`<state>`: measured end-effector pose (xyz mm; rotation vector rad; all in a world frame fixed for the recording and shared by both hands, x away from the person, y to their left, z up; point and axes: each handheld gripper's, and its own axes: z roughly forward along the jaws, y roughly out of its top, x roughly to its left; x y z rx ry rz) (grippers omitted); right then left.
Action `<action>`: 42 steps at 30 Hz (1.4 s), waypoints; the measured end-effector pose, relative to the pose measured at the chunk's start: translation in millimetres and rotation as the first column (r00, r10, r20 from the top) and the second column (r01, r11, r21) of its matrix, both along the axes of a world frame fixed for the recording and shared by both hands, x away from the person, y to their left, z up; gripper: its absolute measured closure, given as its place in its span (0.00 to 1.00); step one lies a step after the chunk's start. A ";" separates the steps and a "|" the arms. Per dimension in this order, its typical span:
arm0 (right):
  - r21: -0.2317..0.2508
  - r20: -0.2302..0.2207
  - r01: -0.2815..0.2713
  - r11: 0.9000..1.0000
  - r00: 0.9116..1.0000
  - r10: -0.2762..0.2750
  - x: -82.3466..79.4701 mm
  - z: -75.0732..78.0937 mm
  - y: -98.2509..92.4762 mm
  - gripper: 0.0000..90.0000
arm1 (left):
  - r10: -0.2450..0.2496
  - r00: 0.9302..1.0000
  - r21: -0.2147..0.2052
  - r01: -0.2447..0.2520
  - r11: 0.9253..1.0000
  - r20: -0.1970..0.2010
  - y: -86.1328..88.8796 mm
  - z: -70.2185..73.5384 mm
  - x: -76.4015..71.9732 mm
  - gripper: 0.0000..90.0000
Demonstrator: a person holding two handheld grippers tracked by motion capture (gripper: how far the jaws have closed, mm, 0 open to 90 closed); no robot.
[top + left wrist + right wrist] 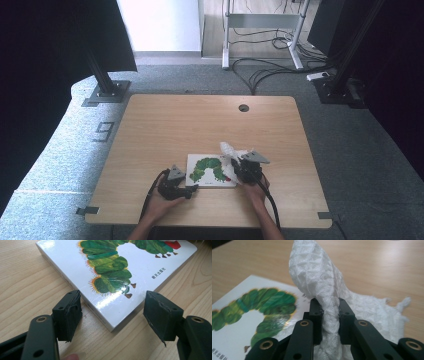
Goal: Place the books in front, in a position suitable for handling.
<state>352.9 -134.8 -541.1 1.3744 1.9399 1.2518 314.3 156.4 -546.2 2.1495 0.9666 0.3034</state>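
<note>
White quilted cloth bunched | glossy flat book | wood-grain table

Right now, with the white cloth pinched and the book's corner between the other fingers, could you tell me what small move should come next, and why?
Probably draw the white cloth across the book cover. The right gripper is shut on the cloth beside the caterpillar picture, while the left gripper stands open astride the book's near corner, not pressing it. Closing the left fingers first might steady the book.

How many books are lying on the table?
1. A caterpillar picture book lies flat near the table's front edge, between the left gripper and the right gripper, which pinches a white cloth.
</note>
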 end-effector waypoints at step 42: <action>-0.066 -0.079 0.317 0.946 0.944 -0.321 46.7 -10.5 -108.8 0.76 | -0.002 1.000 -0.005 0.002 1.000 -0.004 0.7 -0.1 0.7 0.34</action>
